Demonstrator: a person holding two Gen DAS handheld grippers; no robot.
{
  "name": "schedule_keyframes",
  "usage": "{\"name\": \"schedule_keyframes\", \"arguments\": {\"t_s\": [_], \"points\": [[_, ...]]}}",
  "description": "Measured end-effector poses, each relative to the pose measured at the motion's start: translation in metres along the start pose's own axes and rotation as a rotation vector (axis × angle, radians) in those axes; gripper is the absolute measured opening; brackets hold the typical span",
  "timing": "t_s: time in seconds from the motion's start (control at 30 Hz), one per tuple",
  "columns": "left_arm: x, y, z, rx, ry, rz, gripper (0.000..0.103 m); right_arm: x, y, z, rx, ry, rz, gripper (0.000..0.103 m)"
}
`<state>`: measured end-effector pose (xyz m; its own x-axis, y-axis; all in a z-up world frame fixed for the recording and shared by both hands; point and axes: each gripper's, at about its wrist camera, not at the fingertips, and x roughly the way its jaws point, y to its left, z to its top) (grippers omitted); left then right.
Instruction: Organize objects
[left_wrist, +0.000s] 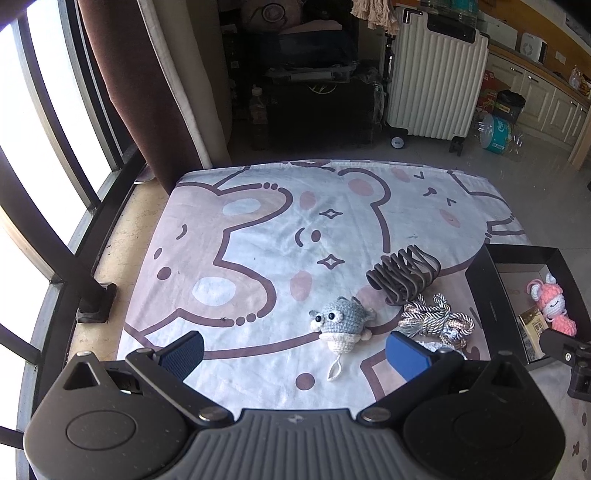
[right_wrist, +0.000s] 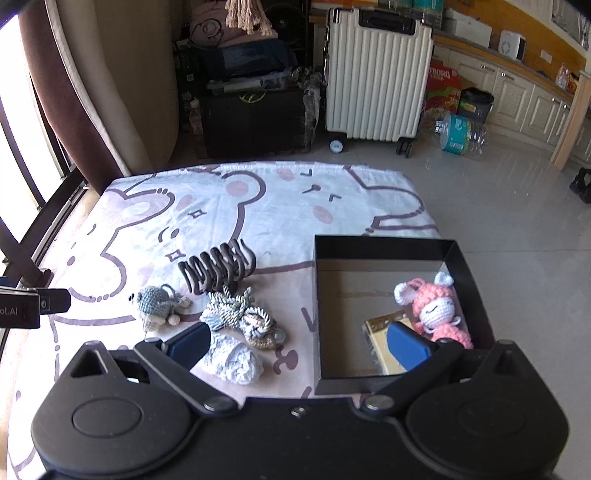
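- The left gripper (left_wrist: 295, 356) hangs above the near part of the blanket (left_wrist: 258, 221), its two blue pads wide apart and nothing between them.
- The right gripper (right_wrist: 297, 345) is also spread wide and empty; its left pad is over the blanket by the white bundle (right_wrist: 236, 360), its right pad over the near right part of the box (right_wrist: 384, 245).
- The black box sits on the blanket's right side, open at the top, its right wall close to the blanket's right edge.
- In the box, a pink doll (right_wrist: 436, 310) lies against the right wall, and a gold packet (right_wrist: 380, 339) lies just left of it, partly hidden by the right pad.
- A grey crochet toy (left_wrist: 341, 319) lies on the blanket left of the box, ahead of the left gripper and between its pads in that view.
- A brown clip (right_wrist: 218, 269) with curved teeth lies beyond the toy, toward the middle of the blanket.
- A cord tangle (right_wrist: 236, 310) of twisted striped rope lies just near of the clip, between the toy and the box.
- The white bundle lies on the near side of the cords, touching or almost touching them.
- Off the blanket's far edge stand a white suitcase (right_wrist: 376, 74) and dark bags on a tiled floor.
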<state>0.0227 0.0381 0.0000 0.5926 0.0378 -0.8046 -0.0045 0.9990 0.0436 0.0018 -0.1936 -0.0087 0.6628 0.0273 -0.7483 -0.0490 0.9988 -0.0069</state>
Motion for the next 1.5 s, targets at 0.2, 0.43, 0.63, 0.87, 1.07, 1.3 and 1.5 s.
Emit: {"name": "schedule_keyframes", "arguments": {"t_s": [0.2,0.43,0.63,0.87,1.07,1.3,1.5], "points": [[0.003,0.004,0.006,-0.033,-0.020,0.024,0.103,0.001,0.004,0.000,-0.054,-0.019,0.009,0.103],[0.012,0.007,0.009,-0.065,-0.017,0.012,0.103,0.006,0.004,0.001,-0.083,-0.036,0.065,0.103],[0.029,0.001,0.013,-0.055,-0.038,0.011,0.103,0.019,0.004,0.008,-0.129,-0.046,0.145,0.103],[0.050,-0.010,0.024,-0.065,-0.049,-0.016,0.101,0.030,0.012,0.020,-0.245,-0.073,0.184,0.103],[0.067,-0.025,0.032,-0.071,-0.052,-0.055,0.096,0.039,0.021,0.034,-0.354,-0.065,0.187,0.103],[0.092,-0.035,0.034,-0.068,0.005,-0.099,0.079,0.055,0.029,0.042,-0.306,-0.027,0.192,0.103],[0.103,-0.031,0.030,-0.075,0.053,-0.100,0.064,0.070,0.029,0.025,-0.276,-0.006,0.227,0.103]]}}
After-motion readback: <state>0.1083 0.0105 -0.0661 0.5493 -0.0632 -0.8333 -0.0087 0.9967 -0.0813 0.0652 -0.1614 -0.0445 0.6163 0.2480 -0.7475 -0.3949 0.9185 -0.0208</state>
